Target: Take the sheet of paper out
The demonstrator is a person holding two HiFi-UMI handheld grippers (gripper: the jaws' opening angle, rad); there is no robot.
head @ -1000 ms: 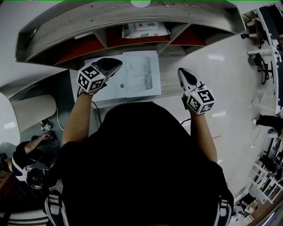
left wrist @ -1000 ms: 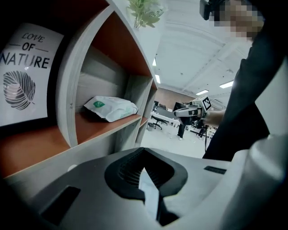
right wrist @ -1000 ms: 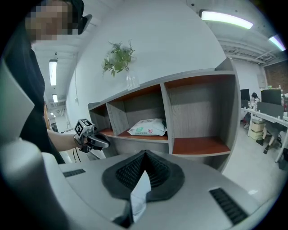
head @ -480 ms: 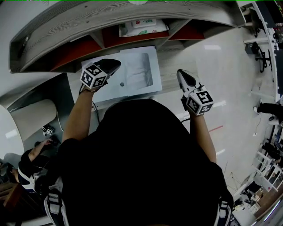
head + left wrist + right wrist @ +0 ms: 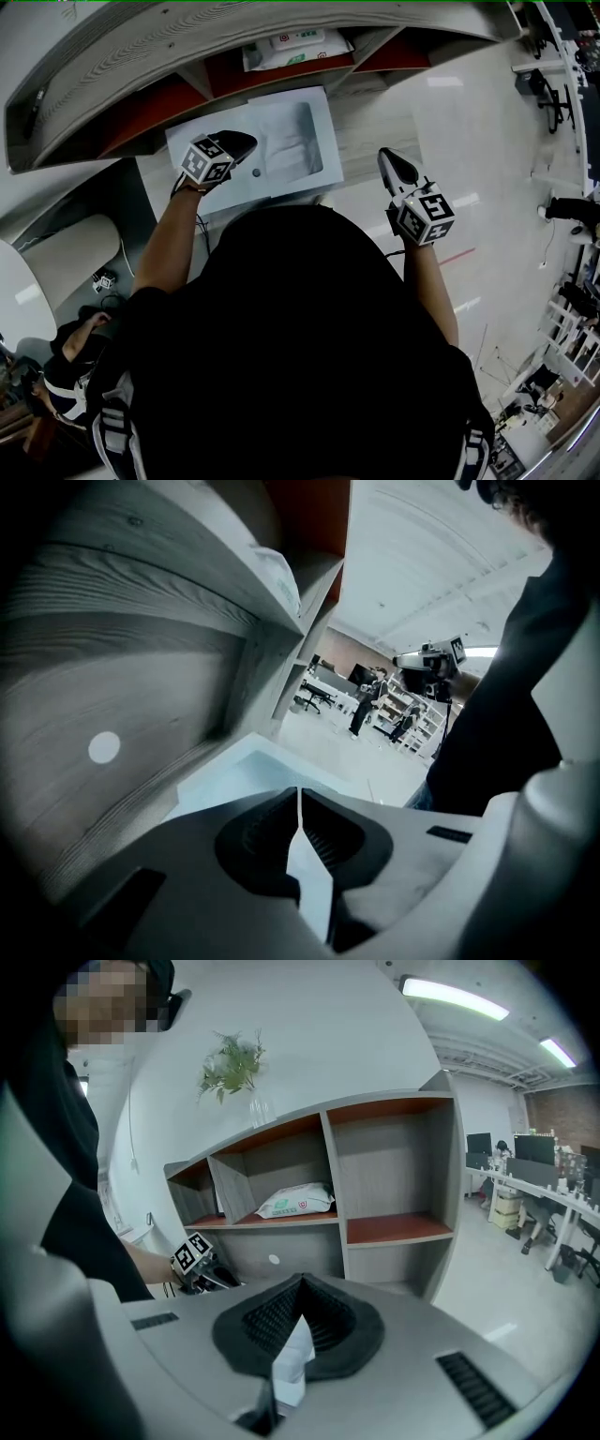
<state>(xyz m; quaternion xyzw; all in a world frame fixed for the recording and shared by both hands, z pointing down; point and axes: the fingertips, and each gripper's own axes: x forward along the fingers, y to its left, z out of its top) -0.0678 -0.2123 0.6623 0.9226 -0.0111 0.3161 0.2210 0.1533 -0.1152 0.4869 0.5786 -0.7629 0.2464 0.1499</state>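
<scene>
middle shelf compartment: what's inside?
One white soft pack with green and red print, lying flat on the red-brown shelf board. Nothing else shows there. The space behind the pack is covered by it.

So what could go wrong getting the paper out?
The left gripper is shut over the drawer; if it doesn't open, it may just push or crumple the flat sheet inside. The shelf hangs close above, so it could bump that. The right gripper is off to the side, so nothing steadies the drawer.
</scene>
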